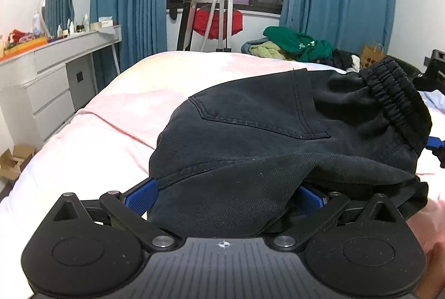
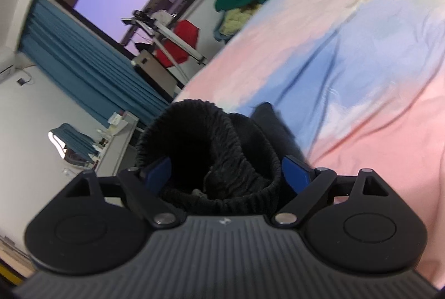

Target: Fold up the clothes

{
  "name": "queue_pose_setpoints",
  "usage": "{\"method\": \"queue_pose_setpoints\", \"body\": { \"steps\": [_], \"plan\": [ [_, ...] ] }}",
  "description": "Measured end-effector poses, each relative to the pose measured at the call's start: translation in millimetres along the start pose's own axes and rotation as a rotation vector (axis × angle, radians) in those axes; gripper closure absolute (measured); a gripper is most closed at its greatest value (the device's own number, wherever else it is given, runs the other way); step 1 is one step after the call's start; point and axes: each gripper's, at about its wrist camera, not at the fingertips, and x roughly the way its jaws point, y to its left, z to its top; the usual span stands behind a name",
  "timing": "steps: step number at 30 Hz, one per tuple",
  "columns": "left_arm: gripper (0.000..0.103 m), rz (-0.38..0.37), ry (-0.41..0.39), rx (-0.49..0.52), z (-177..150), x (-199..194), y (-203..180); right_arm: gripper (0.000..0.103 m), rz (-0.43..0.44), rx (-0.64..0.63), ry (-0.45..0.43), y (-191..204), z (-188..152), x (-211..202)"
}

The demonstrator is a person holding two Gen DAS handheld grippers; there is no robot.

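Note:
Black trousers with a back pocket and an elastic waistband hang bunched above the pink and blue bed. My left gripper is shut on one end of them. Its blue pads sit fairly wide apart with thick cloth between, and the fingertips are hidden. In the right wrist view, my right gripper is shut on the gathered waistband, which loops up between its blue pads. A blue part of the right gripper shows beyond the waistband. The bed sheet lies below, tilted in that view.
A pile of green and yellow clothes lies at the far end of the bed. A grey dresser with a mirror stands on the left. A stand with a red garment is by the window, and a cardboard box is on the floor.

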Motion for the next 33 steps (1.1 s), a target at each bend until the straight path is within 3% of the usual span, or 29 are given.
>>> {"method": "queue_pose_setpoints", "body": {
  "steps": [5, 8, 11, 14, 16, 19, 21, 29, 33],
  "plan": [
    [0.000, -0.009, 0.014, -0.048, 1.0, 5.0, 4.9, 0.013, 0.055, -0.052, -0.040, 14.0, -3.7, -6.9],
    [0.000, -0.016, 0.024, -0.072, 1.2, 5.5, 7.8, 0.012, 0.046, -0.115, -0.051, 24.2, -7.1, -8.8],
    [0.000, -0.021, 0.033, -0.089, 0.6, 5.1, 10.1, 0.010, -0.017, -0.240, -0.044, 38.7, -16.1, -4.5],
    [0.000, -0.020, 0.038, -0.094, -0.8, 4.8, 11.9, 0.012, -0.142, -0.341, -0.013, 44.7, -25.5, 6.6],
    [0.000, -0.015, 0.045, -0.115, -1.3, 4.9, 14.8, 0.011, -0.204, -0.325, 0.033, 37.2, -28.6, 15.6],
    [0.000, -0.035, 0.073, -0.178, -2.5, 7.7, 24.8, 0.010, -0.152, -0.260, 0.002, 32.7, -25.7, 9.3],
    [0.000, -0.039, 0.084, -0.199, -3.6, 8.4, 28.4, 0.003, -0.117, -0.217, -0.019, 29.7, -23.8, 5.1],
    [0.000, -0.035, 0.088, -0.212, -6.9, 4.7, 34.2, 0.003, 0.021, -0.044, -0.102, 17.7, -16.1, -11.7],
    [0.000, -0.033, 0.089, -0.211, -7.5, 3.1, 35.3, 0.003, 0.008, -0.141, -0.125, 32.6, -20.5, -14.8]
  ]
}}
